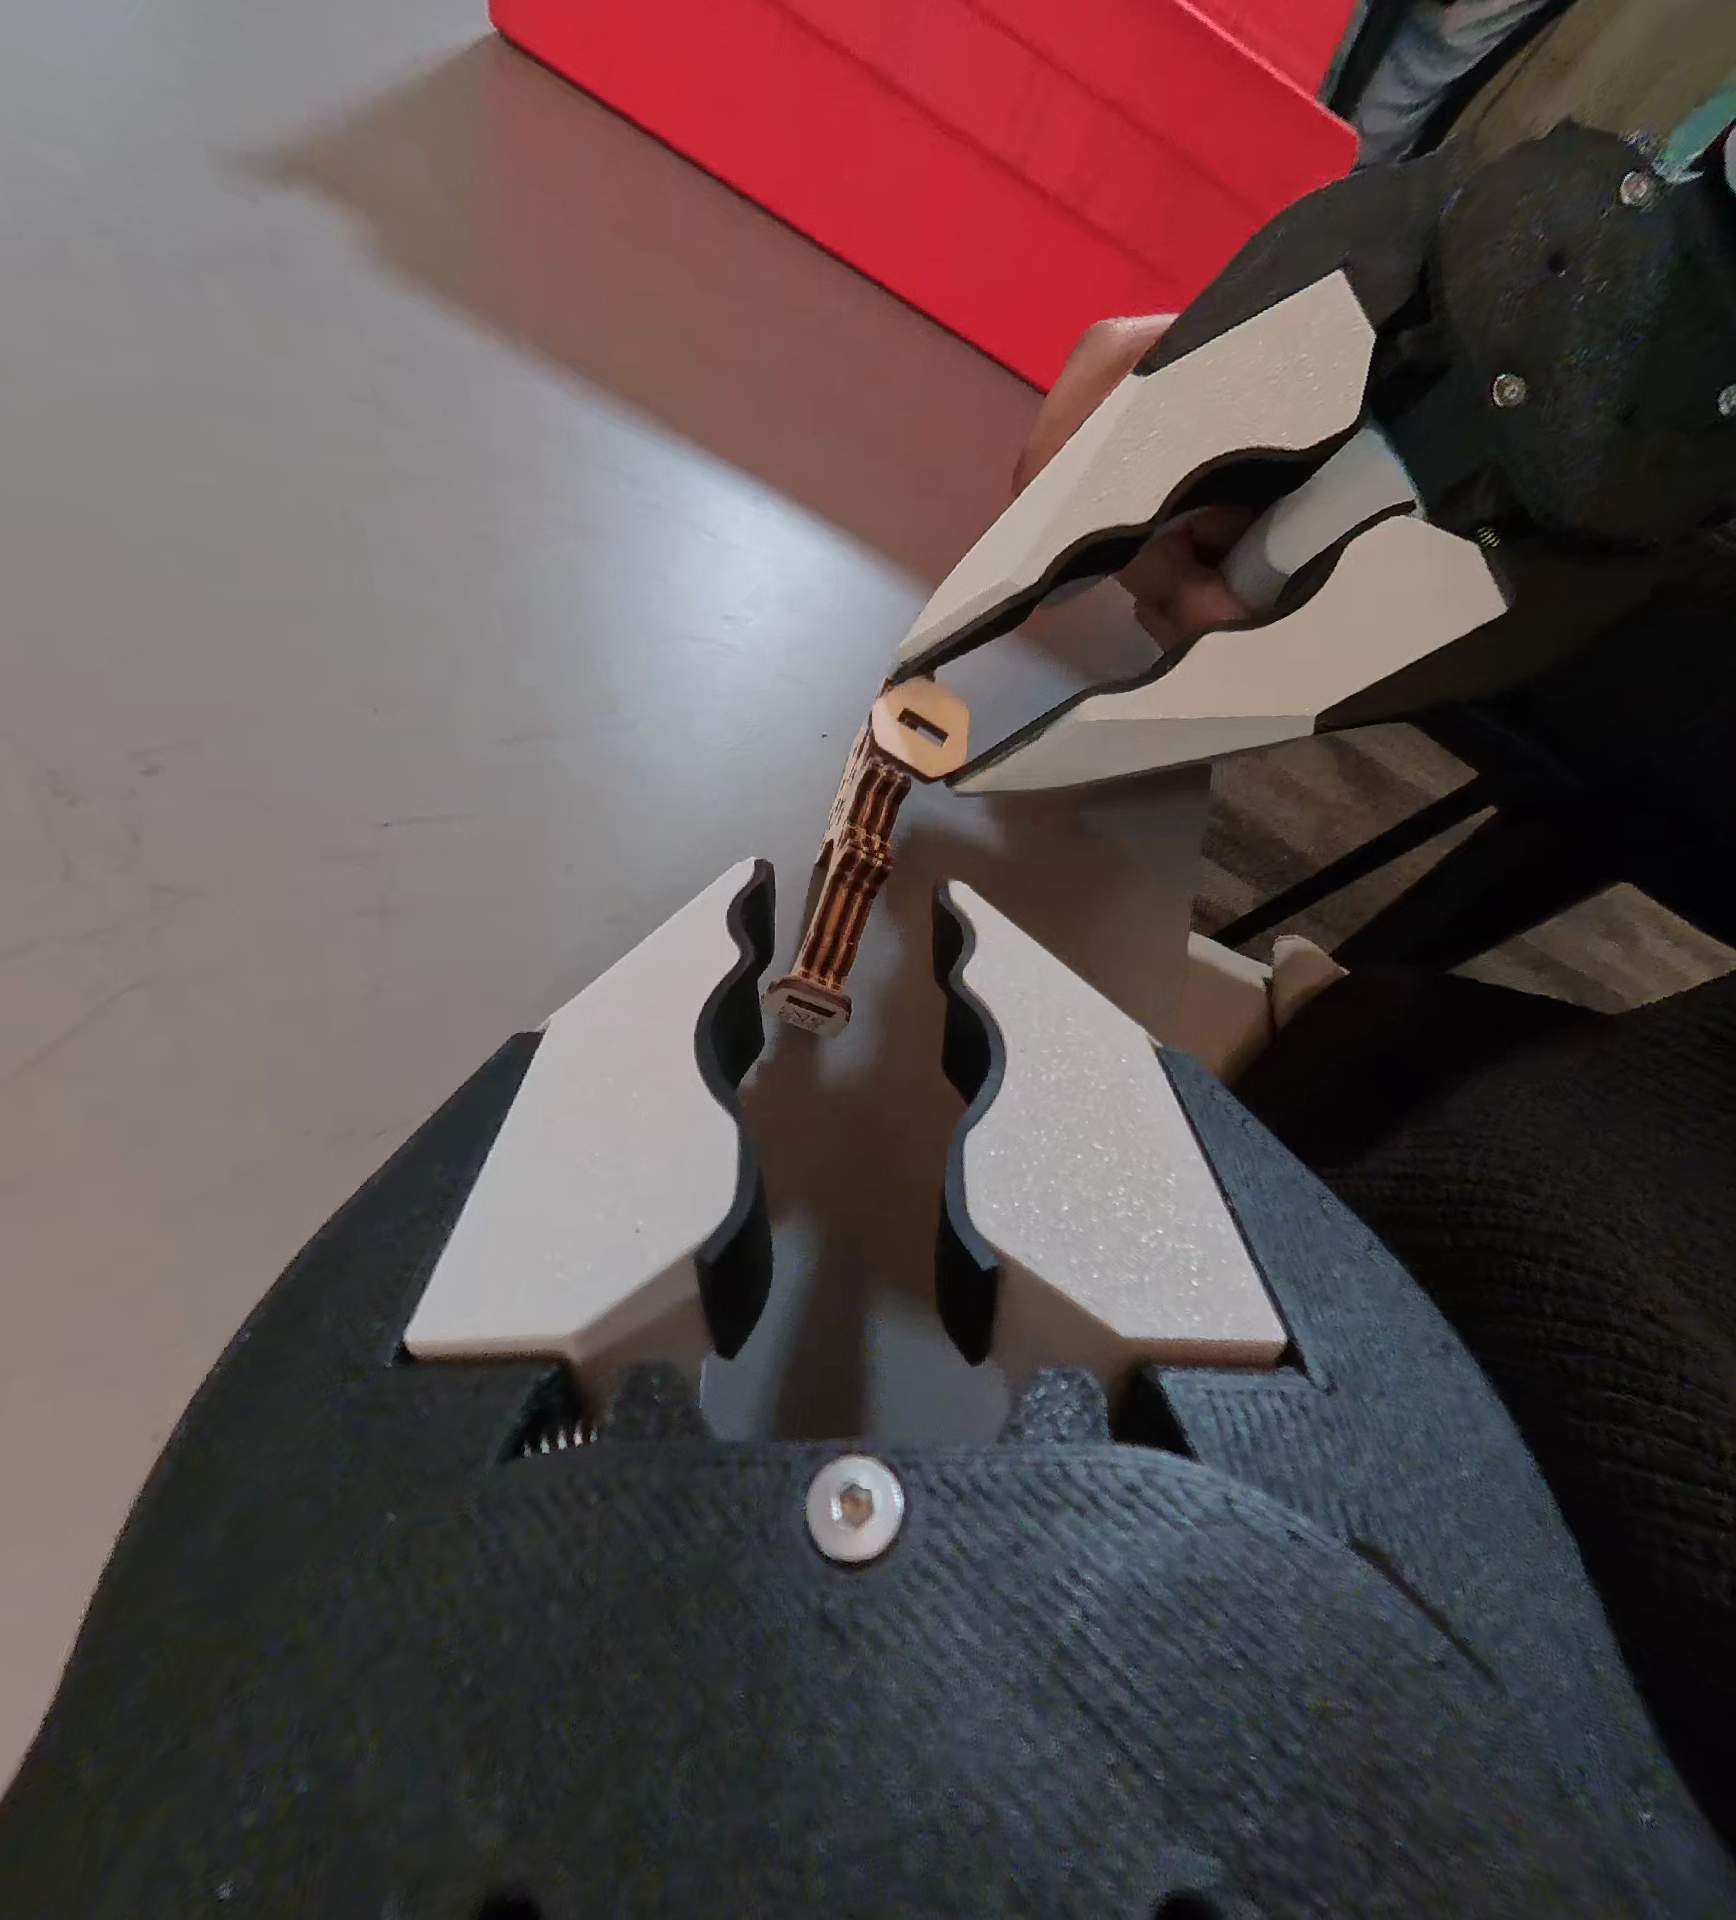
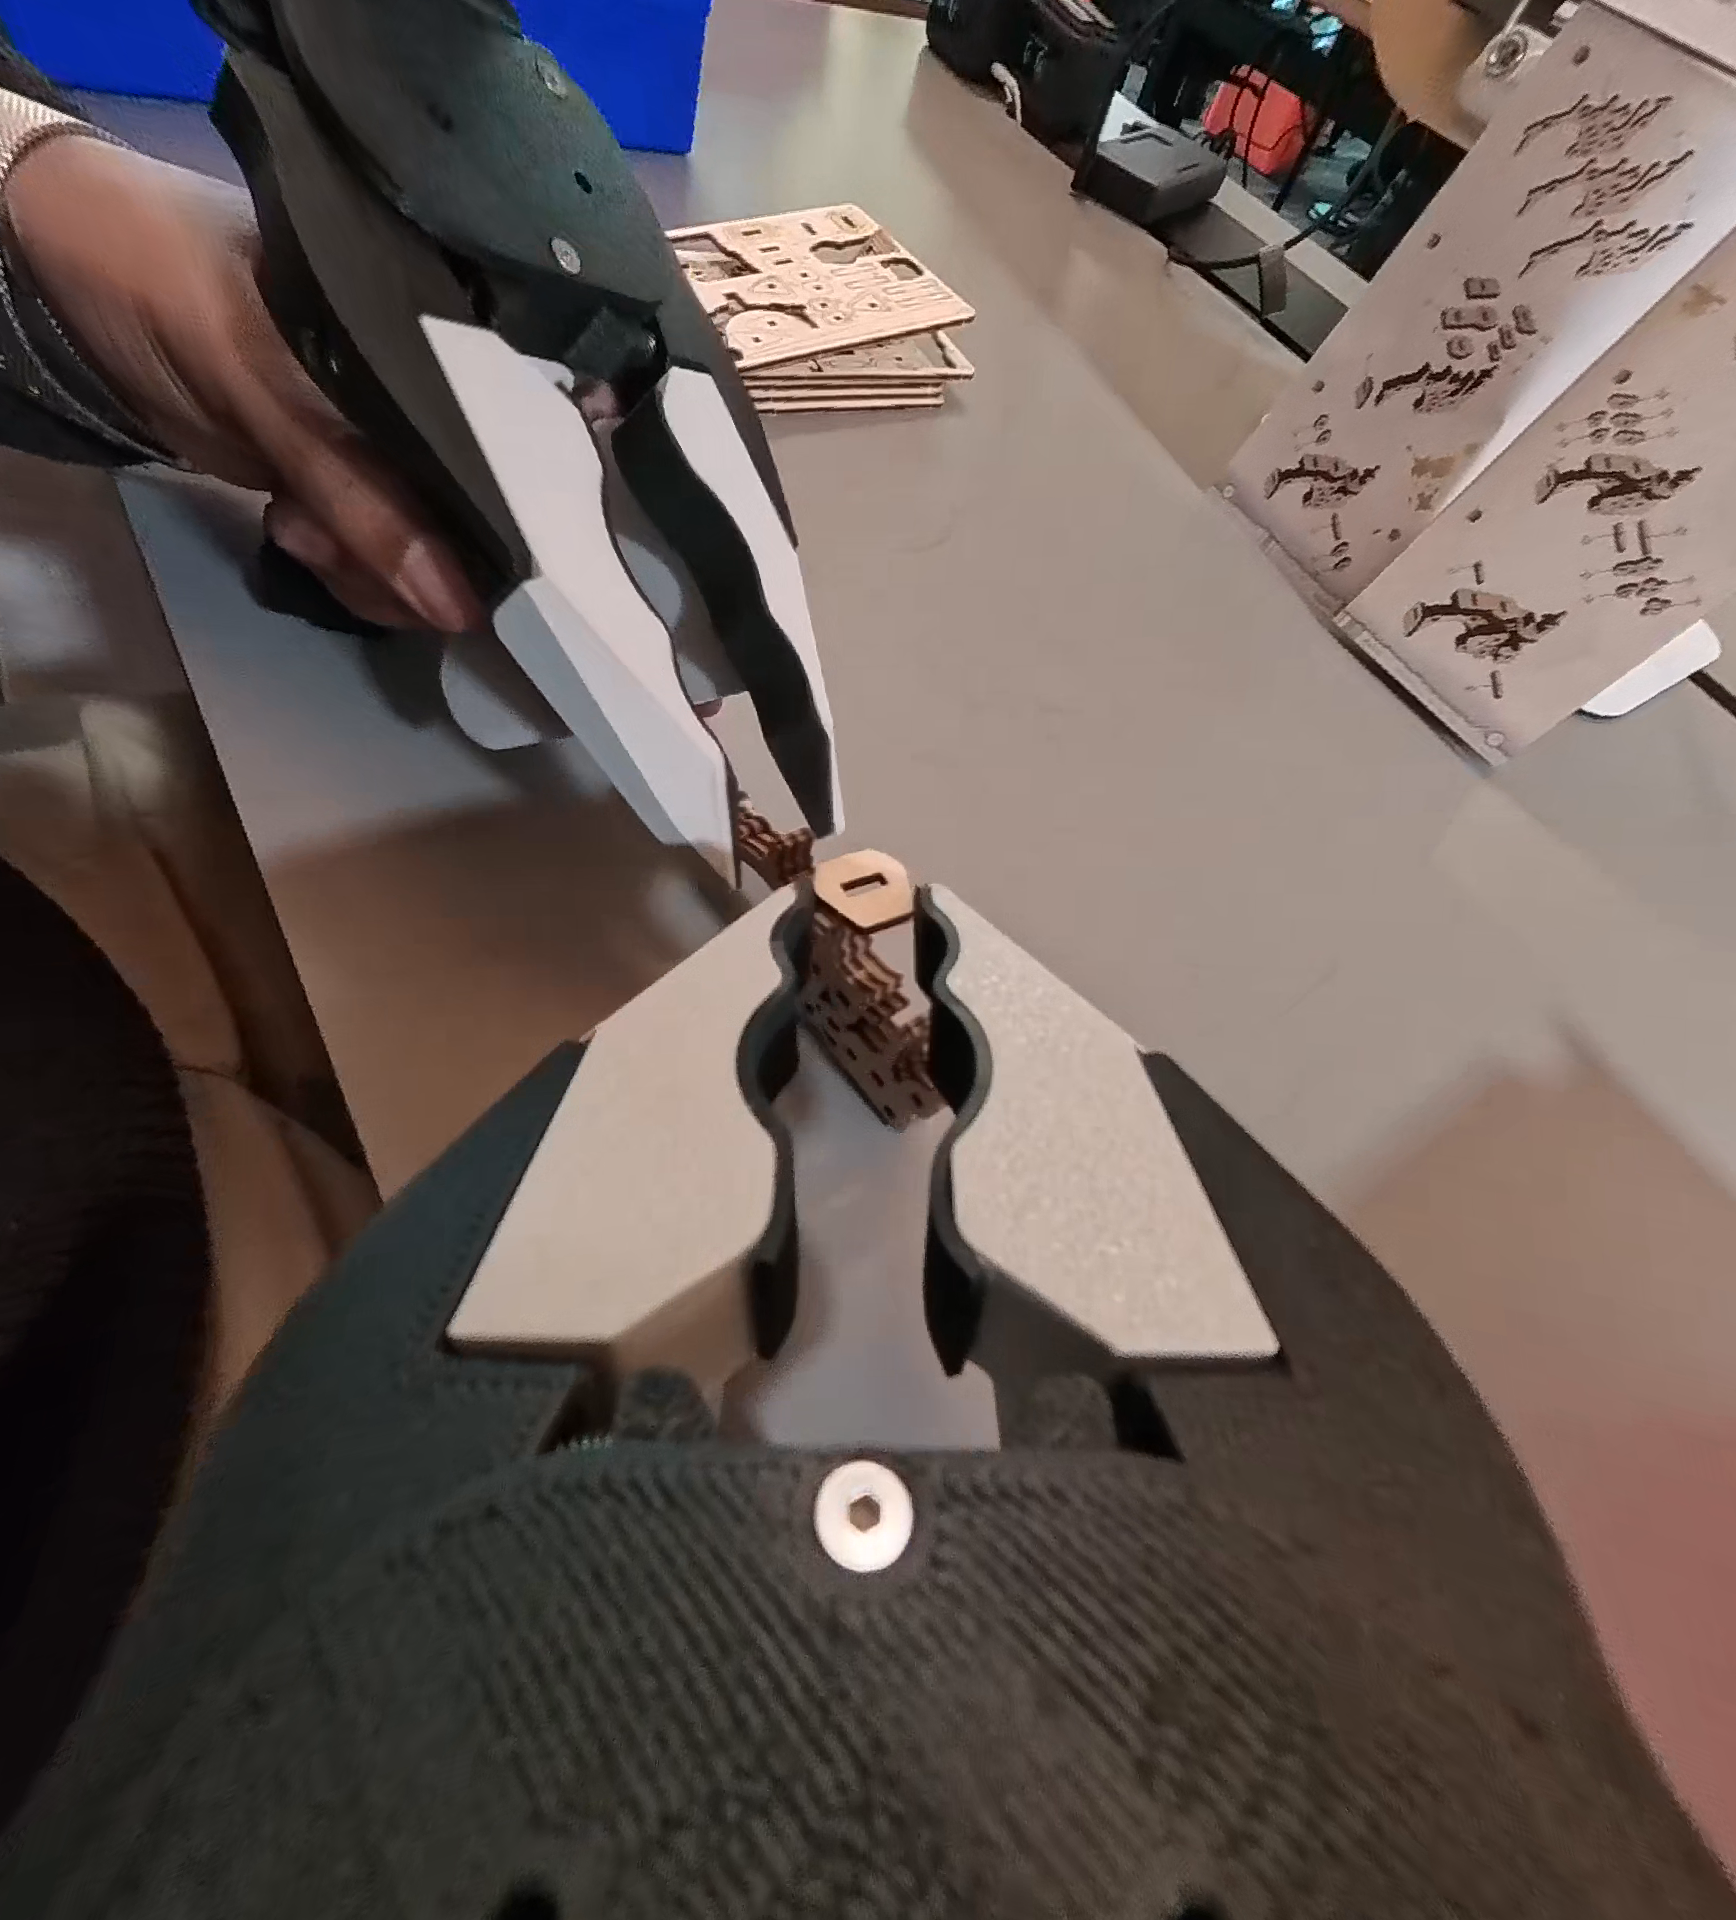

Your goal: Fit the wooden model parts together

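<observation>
My right gripper pinches the wooden model piece near its upper end, just under the slotted octagonal cap; the stacked, laser-cut layers sit clamped between my right fingers, and the whole piece hangs clear of the grey desk. Its long axis runs away from that grip, slanting down toward my left gripper, and ends in a small slotted foot.

My left fingers are spread, and the lower half of the piece lies between them, closer to the left one, with the foot just beside its inner edge. I cannot tell whether it brushes that edge. From the right wrist view the left tips look to flank the far end of the piece.

So the left gripper is the one nearest the free end; I judge that closing it there would brace the piece along its length. More part sheets lie well apart, beyond, with an instruction board to the side.
</observation>
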A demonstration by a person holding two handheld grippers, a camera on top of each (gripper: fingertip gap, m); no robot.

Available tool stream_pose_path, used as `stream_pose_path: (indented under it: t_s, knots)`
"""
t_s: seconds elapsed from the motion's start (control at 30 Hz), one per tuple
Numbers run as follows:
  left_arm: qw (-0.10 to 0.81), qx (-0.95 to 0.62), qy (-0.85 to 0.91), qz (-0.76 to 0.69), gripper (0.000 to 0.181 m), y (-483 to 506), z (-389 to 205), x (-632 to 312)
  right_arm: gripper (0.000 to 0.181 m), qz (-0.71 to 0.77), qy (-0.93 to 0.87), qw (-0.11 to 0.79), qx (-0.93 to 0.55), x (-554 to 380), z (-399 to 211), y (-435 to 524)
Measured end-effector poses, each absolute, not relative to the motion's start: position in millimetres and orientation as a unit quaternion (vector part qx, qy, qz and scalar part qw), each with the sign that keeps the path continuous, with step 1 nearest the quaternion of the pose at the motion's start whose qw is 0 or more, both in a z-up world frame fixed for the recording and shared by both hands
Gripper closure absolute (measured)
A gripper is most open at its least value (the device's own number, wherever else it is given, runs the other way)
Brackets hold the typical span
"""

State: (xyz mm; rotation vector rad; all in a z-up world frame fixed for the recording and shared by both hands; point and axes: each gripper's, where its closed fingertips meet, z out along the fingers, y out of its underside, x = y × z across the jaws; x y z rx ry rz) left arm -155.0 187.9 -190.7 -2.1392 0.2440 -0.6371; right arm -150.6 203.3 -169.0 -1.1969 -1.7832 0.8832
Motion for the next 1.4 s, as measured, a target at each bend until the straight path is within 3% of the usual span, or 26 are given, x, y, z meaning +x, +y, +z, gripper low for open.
stream_pose_path:
  t_s: [0.03, 0.5, 1.1, 1.4]
  knots:
    - [0.432, -0.860, 0.100, -0.251, 0.152, 188.0, -191.5, -154.6, 0.163, 0.348, -0.705, 0.397, -0.474, -150.6, -169.9, 201.9]
    - [0.401, -0.872, 0.103, -0.262, 0.153, 188.5, -200.3, -150.4, 0.163, 0.366, -0.706, 0.394, -0.460, -148.7, -174.2, 205.5]
    - [0.403, -0.868, 0.117, -0.266, 0.172, 193.4, -198.3, -144.6, 0.163, 0.388, -0.709, 0.373, -0.456, -148.2, -173.9, 202.4]
    - [0.413, -0.866, 0.180, -0.215, 0.173, 184.4, -198.3, -143.1, 0.163, 0.402, -0.711, 0.366, -0.446, -145.4, -170.4, 194.5]
